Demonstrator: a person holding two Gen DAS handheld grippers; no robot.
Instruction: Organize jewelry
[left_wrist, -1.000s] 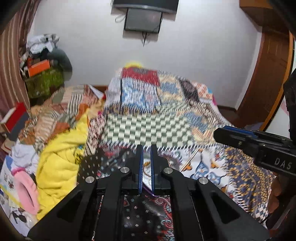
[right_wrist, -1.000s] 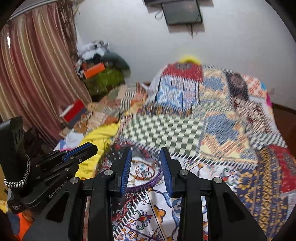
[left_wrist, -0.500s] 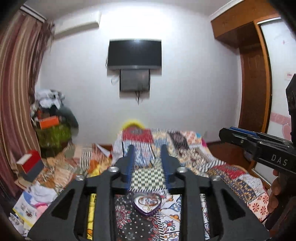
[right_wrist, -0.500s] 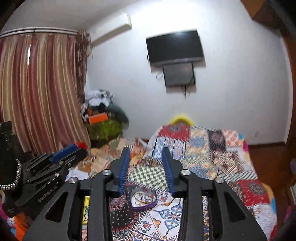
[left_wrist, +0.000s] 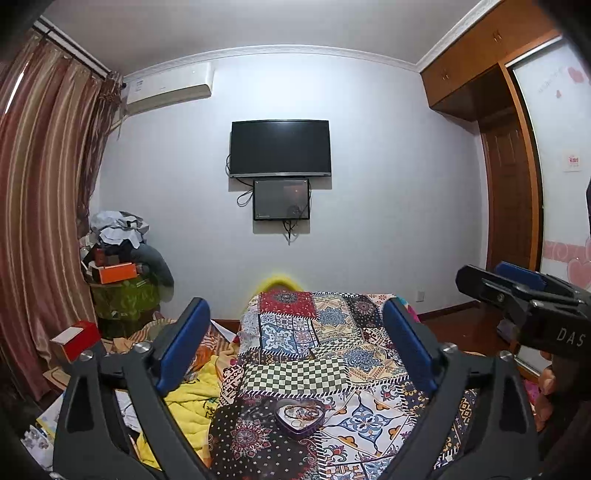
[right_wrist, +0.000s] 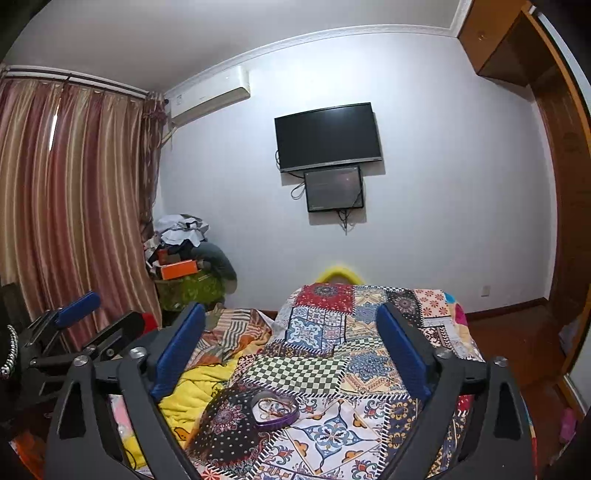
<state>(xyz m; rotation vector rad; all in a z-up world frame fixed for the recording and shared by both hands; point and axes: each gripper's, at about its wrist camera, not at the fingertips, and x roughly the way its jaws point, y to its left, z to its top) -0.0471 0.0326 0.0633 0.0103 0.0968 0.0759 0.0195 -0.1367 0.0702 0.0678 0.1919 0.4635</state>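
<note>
The bed (left_wrist: 332, 373) fills the lower middle of both views, covered by a patchwork quilt (right_wrist: 354, 354), with a dark TV (left_wrist: 280, 147) on the wall at 12 o'clock. Your left gripper (left_wrist: 295, 347) is spread wide and holds nothing; your right gripper (right_wrist: 291, 347) is equally wide and empty, both raised well above the quilt. In the left view the right gripper shows again at 3 o'clock, side on.

The heart box (left_wrist: 300, 416) sits on the quilt at 6 o'clock in the left view and slightly toward 7 o'clock in the right view (right_wrist: 274, 409). It is open, with thin rings or bangles tangled inside.

It looks like a light, stiff tin with a slick rim, likely to slide on soft bedding, so take it across the wall. The pieces inside seem small, light and slippery; pinch one loop only.

Readable writing: "DAS" on the right gripper's body. The wall sticker at 3 o'clock is too small to read.
</note>
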